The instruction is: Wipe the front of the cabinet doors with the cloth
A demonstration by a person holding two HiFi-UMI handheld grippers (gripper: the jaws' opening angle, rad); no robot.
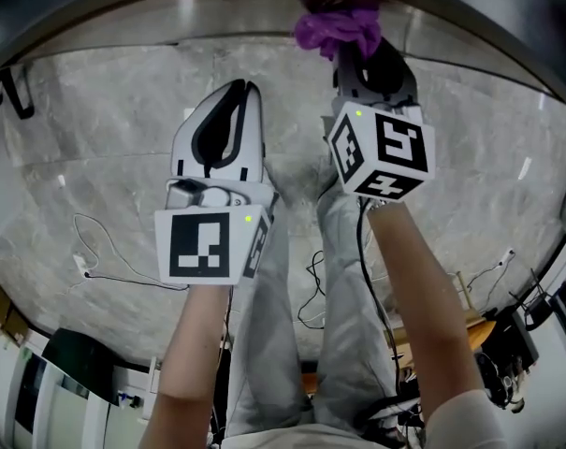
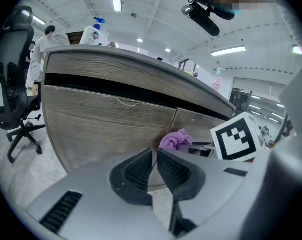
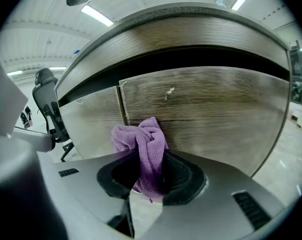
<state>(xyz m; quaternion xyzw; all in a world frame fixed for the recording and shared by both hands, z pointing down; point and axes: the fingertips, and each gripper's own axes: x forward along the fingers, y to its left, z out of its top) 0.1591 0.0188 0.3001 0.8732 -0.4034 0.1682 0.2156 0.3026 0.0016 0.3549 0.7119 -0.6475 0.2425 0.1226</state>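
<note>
A bunched purple cloth (image 3: 141,146) sticks out of my right gripper (image 3: 150,171), which is shut on it. The cloth (image 1: 339,26) touches the wood-grain cabinet door (image 3: 205,114) low down, just right of the seam between two doors. In the left gripper view the same cloth (image 2: 174,140) shows against the door front (image 2: 106,119), beside the right gripper's marker cube (image 2: 238,138). My left gripper (image 2: 154,170) is shut with nothing in it and hangs a little back from the doors. From the head view the left gripper (image 1: 234,110) points at the cabinet.
A black office chair (image 2: 13,84) stands on the marble floor (image 1: 105,185) to the left of the cabinet. A spray bottle (image 2: 92,33) sits on the counter top. Thin cables (image 1: 100,260) lie on the floor. A dark gap (image 3: 190,59) runs above the doors.
</note>
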